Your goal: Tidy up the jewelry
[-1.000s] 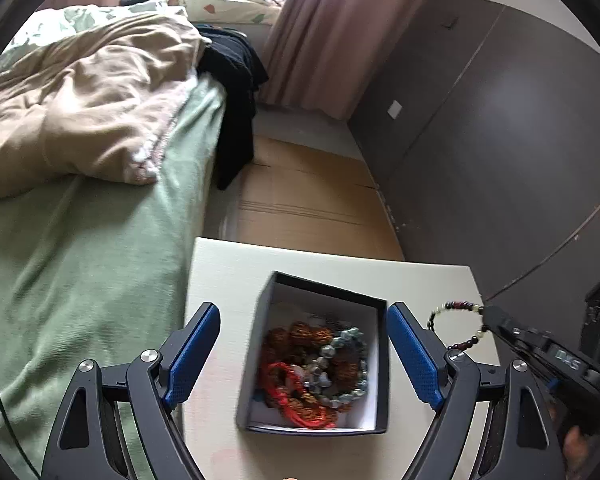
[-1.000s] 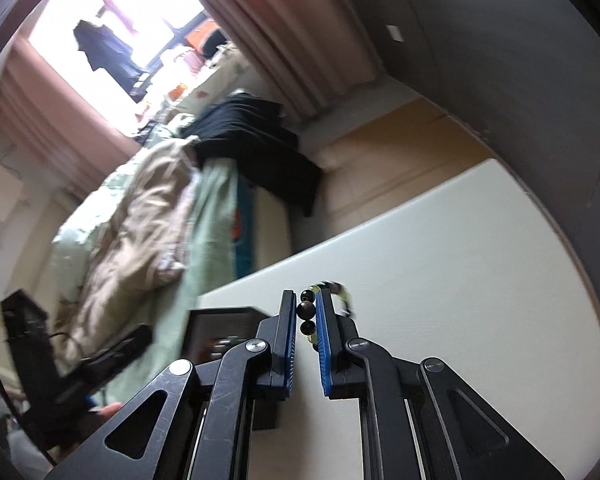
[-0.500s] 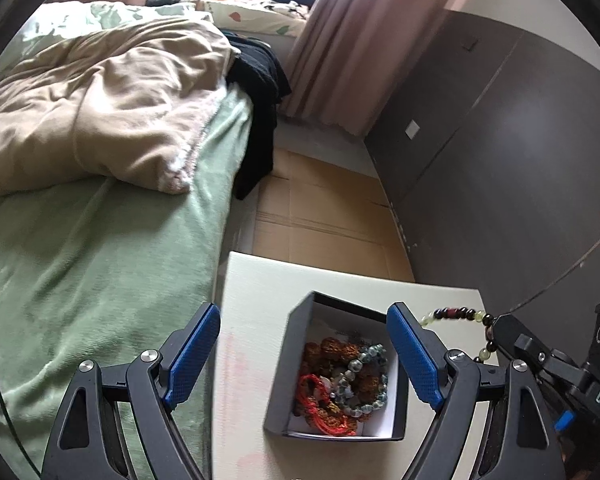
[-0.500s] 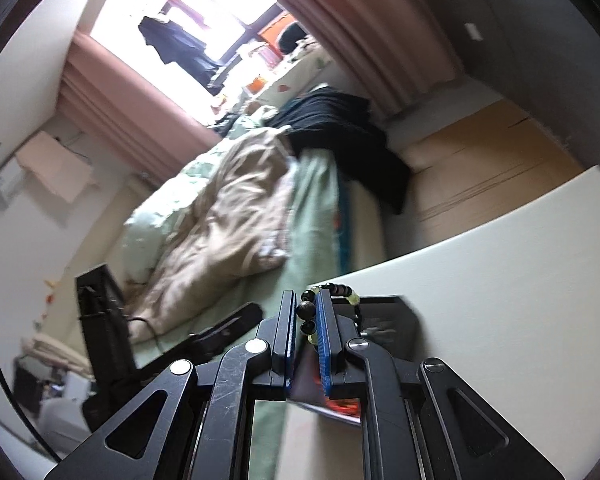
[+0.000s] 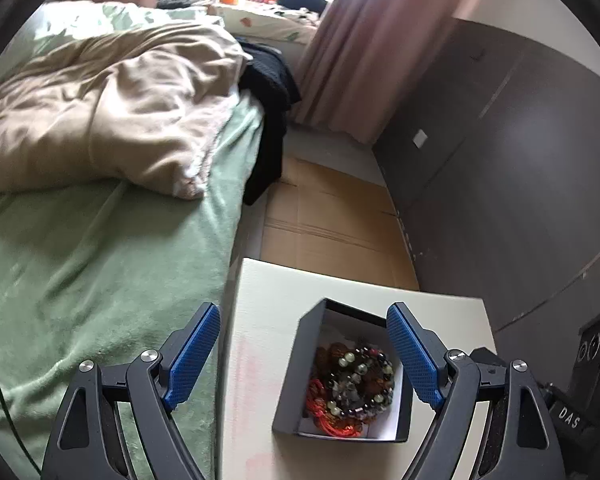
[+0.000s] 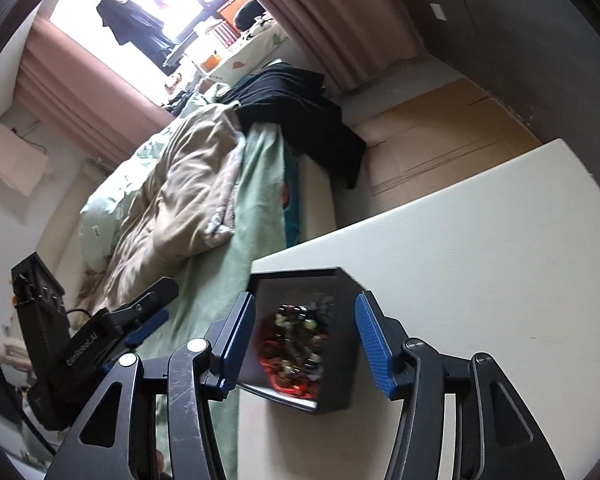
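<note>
Jewelry (image 5: pixel 350 384), a heap of beaded bracelets and red cord, is seen inside a dark open-topped box (image 5: pixel 296 364) standing on the cream table (image 5: pixel 260 320) beside the green bed (image 5: pixel 100 260), the box's long axis running from 6 toward 12 o'clock in the left wrist view. The left gripper (image 5: pixel 302 354) is held wide apart and empty, its blue pads at 9 and 3 o'clock of the box. The right gripper (image 6: pixel 306 338) is opening above the box with nothing gripped between its pads.

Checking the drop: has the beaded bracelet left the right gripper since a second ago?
Yes. The bracelet now lies in the box; the right gripper is opening, empty.
</note>
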A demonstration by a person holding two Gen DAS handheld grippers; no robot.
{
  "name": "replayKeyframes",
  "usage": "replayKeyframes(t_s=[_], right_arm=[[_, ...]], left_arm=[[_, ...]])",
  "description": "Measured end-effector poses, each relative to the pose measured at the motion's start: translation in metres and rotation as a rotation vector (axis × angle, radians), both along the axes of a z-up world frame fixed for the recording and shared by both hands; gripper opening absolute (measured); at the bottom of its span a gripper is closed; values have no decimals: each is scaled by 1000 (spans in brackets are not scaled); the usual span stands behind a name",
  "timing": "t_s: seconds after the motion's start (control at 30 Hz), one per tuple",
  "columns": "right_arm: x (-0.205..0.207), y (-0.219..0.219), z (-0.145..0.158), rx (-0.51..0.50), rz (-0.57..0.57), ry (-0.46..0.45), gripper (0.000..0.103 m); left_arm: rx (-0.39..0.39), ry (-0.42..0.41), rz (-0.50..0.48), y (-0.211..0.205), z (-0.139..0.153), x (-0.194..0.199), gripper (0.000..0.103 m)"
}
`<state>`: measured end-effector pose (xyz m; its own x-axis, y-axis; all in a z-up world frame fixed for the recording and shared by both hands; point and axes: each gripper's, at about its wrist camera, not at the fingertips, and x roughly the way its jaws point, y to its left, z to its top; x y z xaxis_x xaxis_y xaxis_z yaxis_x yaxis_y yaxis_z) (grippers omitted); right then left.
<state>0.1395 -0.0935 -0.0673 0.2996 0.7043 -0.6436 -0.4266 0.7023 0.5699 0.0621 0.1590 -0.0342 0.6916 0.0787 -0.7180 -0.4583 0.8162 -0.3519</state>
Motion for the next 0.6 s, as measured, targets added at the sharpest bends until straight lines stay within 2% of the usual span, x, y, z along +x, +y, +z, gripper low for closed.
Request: replayKeyframes(t_s=[0.6], right_arm=[[-5, -74, 13, -150, -60, -33, 54]], left_arm=[[133, 41, -82, -68, 10, -5, 86]])
